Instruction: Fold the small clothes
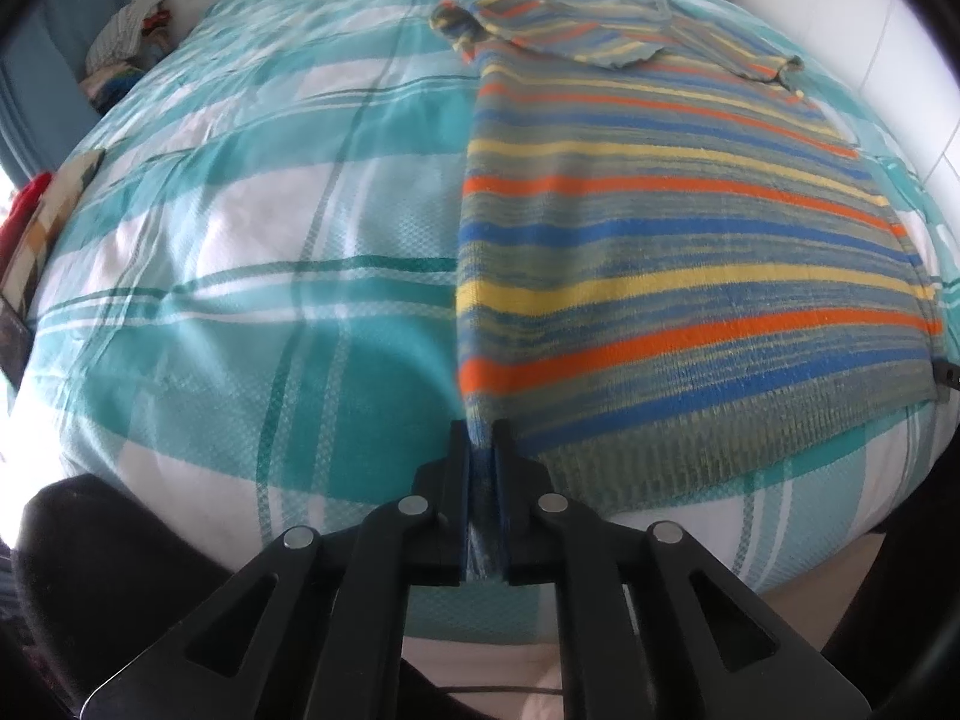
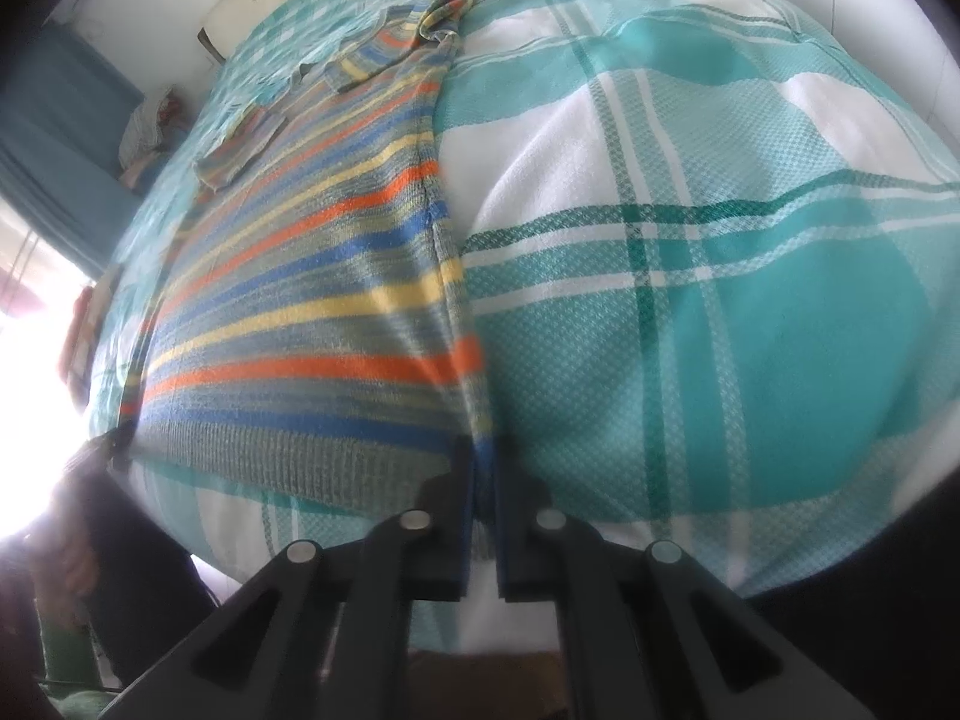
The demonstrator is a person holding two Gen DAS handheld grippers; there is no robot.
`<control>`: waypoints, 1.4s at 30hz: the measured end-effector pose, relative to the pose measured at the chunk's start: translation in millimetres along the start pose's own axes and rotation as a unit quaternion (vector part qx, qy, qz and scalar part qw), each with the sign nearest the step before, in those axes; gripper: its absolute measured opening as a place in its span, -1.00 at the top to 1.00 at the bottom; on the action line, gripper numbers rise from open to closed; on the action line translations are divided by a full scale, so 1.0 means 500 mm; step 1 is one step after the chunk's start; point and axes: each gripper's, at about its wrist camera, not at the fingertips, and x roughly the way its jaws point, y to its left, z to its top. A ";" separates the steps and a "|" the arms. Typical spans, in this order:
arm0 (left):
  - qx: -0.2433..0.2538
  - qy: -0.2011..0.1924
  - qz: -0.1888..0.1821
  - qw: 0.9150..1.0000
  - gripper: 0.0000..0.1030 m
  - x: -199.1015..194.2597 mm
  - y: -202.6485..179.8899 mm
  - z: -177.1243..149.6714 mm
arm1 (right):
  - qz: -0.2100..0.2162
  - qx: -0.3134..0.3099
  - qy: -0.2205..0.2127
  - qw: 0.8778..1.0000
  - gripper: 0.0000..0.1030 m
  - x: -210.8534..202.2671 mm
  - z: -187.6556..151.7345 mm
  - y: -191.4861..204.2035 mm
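A striped knitted sweater in orange, blue, yellow and grey-green bands (image 1: 678, 252) is lying flat on a bed covered by a teal-and-white checked sheet (image 1: 240, 252). In the left wrist view the garment is occupying the right half of the frame, with its ribbed hem toward the bottom and its sleeves folded across the body at the upper centre. In the right wrist view the same sweater (image 2: 300, 312) is filling the centre-left, and bare sheet (image 2: 750, 300) is taking up the right.

The left gripper (image 1: 481, 438) is sitting at the bottom centre of its frame, its black fingers (image 1: 459, 480) drawn narrow and pinching the hem corner of the sweater, with knit fabric showing in the slot between them. The right gripper (image 2: 483, 456) is likewise at the bottom centre of its frame, fingers (image 2: 461, 504) narrow and gripping the opposite hem corner.

A heap of mixed cloth (image 1: 129, 36) is resting beside the bed at the upper left of the left view.
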 end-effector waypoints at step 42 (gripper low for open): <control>-0.011 -0.126 -0.047 0.991 -0.83 0.031 -0.076 0.156 | -0.076 -0.386 -0.081 0.916 -0.27 0.028 0.413 0.370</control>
